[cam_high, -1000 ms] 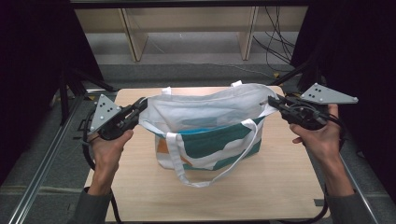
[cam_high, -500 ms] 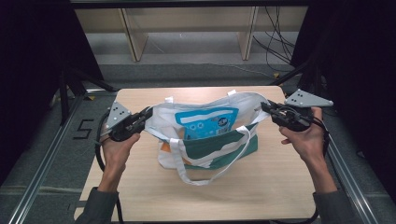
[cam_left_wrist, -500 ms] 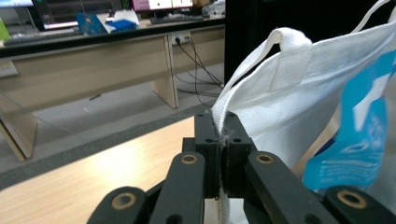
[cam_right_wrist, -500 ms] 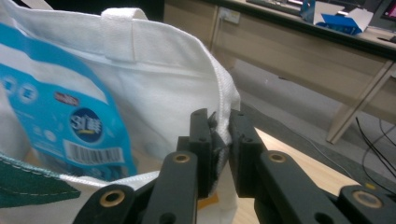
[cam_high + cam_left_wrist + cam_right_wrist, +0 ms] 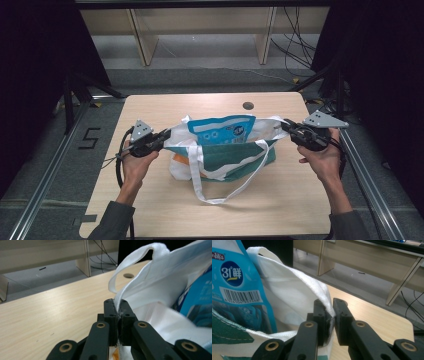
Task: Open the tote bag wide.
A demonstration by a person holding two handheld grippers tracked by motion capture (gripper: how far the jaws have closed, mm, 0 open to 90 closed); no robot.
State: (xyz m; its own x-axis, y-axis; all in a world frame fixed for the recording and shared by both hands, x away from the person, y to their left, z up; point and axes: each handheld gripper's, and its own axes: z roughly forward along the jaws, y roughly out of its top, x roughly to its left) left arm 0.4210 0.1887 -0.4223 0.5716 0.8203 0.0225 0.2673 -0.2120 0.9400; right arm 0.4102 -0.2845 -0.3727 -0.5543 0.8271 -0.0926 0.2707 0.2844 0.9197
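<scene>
holding the tote bag (image 5: 220, 160) by its two ends, left gripper (image 5: 164, 137) and right gripper (image 5: 286, 125) stay clamped on the fabric and have lowered it onto the table (image 5: 150, 210); the blue pouch (image 5: 220, 131) now sticks up at the frame's middle, so the bag seems nearly set down.

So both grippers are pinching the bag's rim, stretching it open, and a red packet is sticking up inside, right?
Not quite: the packet is blue, as the high view shows. The left gripper and right gripper do pinch the bag rim.
</scene>
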